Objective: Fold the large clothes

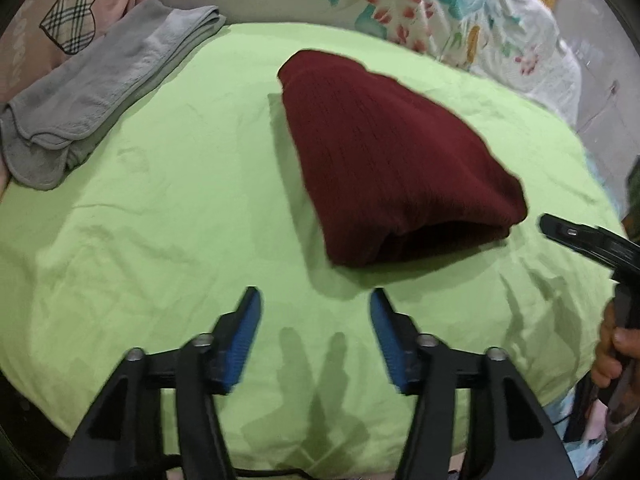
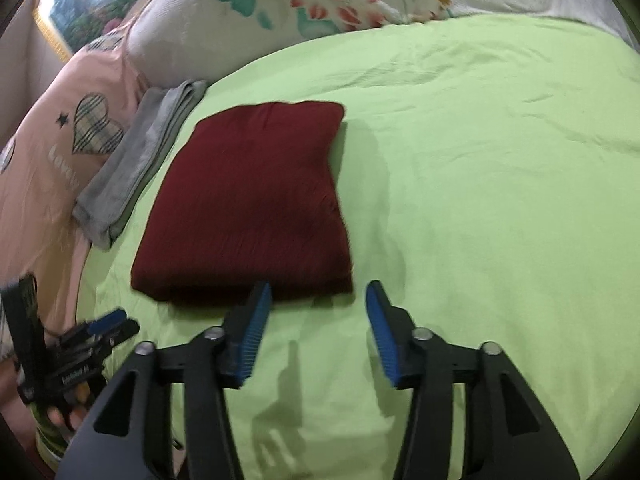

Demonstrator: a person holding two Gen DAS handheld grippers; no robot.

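A bed under a light green sheet [image 1: 168, 208] fills both views, pillows along its head edge. The dark red sweater [image 1: 384, 160] lies folded flat near the middle — the fold looks done. A folded grey towel [image 1: 100, 104] sits by the pillows. The left gripper [image 1: 316, 304] and right gripper [image 2: 318, 300] hover half open, empty — bare sheet around them.

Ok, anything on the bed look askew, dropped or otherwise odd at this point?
Nothing stands out. The maroon garment lies folded into a compact block on the green sheet, and a grey garment sits folded by the pillows. Both claws, left and right, are open and hold nothing.
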